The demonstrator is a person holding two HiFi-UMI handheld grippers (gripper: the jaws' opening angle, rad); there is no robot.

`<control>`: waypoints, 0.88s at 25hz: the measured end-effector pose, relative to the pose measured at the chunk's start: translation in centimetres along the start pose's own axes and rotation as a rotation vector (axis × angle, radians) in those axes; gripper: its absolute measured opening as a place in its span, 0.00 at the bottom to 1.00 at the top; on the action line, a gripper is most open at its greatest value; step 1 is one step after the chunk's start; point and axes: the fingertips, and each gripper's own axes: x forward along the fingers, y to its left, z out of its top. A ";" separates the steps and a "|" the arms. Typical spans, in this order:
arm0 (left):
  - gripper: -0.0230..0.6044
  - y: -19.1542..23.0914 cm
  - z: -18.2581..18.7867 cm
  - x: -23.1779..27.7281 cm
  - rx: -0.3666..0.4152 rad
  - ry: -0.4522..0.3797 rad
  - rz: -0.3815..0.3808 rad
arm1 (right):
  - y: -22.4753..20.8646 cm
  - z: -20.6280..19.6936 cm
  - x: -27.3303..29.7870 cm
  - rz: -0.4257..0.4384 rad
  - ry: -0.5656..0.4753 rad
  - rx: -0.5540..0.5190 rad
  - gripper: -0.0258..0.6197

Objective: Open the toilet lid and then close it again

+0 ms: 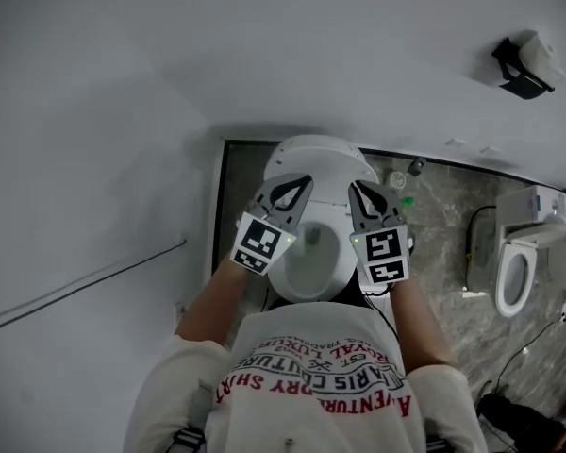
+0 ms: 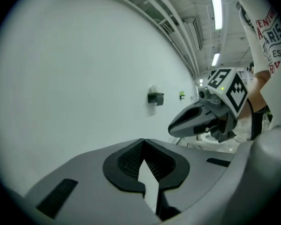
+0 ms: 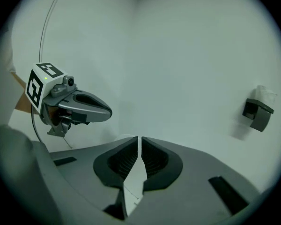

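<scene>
From the head view I look straight down on a white toilet set against the wall. Its lid stands raised at the back and the bowl lies open below. My left gripper hovers over the bowl's left side, shut and empty. My right gripper hovers over the right side, also shut with nothing held. In the left gripper view my own jaws meet in front of a bare wall, with the right gripper beside them. The right gripper view shows its jaws together and the left gripper nearby.
A second toilet stands at the right on the dark marbled floor. A black holder hangs on the wall. Small bottles sit behind the toilet. A thin pipe runs along the left wall.
</scene>
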 end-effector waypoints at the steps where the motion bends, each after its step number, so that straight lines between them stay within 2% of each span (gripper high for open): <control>1: 0.05 -0.2 0.4 -1.1 -0.033 -0.019 0.024 | 0.5 0.3 -0.9 -0.020 -0.020 0.023 0.09; 5: 0.05 -0.9 1.5 -5.3 -0.209 -0.085 0.158 | 2.1 1.6 -4.3 -0.101 -0.116 0.144 0.07; 8: 0.05 -1.5 2.2 -8.0 -0.269 -0.109 0.237 | 3.1 1.6 -6.2 -0.141 -0.141 0.191 0.06; 10: 0.05 -1.5 2.6 -9.4 -0.279 -0.115 0.271 | 3.9 1.5 -7.0 -0.148 -0.144 0.211 0.06; 15: 0.05 -1.4 2.4 -11.8 -0.280 -0.103 0.296 | 5.9 1.5 -8.0 -0.169 -0.147 0.230 0.06; 22: 0.05 -3.3 3.1 -11.6 -0.258 -0.102 0.265 | 5.9 1.0 -9.1 -0.177 -0.134 0.260 0.06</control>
